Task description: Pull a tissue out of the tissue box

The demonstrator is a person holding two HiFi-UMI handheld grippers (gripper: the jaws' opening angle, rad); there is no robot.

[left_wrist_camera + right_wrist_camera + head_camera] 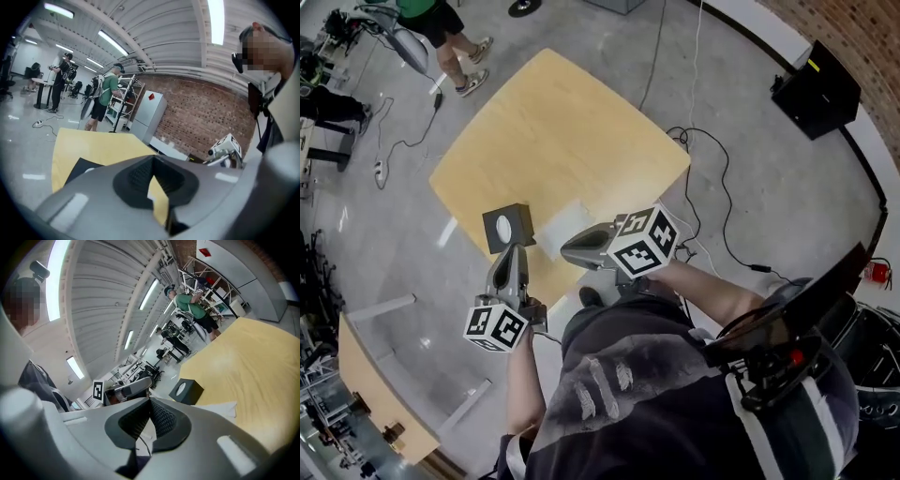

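Observation:
A black tissue box (508, 228) with a round white opening stands near the front edge of the wooden table (562, 131). A flat white tissue (564, 223) lies on the table just right of it. My left gripper (512, 251) hovers at the box's near side, jaws shut with nothing between them. My right gripper (566, 250) hangs over the table's front edge just below the tissue, also shut and empty. The right gripper view shows the box (186, 391), the tissue (216, 408) and the left gripper (127, 389). In the left gripper view the box (82, 167) is half hidden behind the jaws.
A person in a green shirt (441, 23) stands beyond the table's far corner. Cables (712, 187) trail across the floor to the right, near a black case (820, 89). A second wooden table (380, 398) sits at the lower left.

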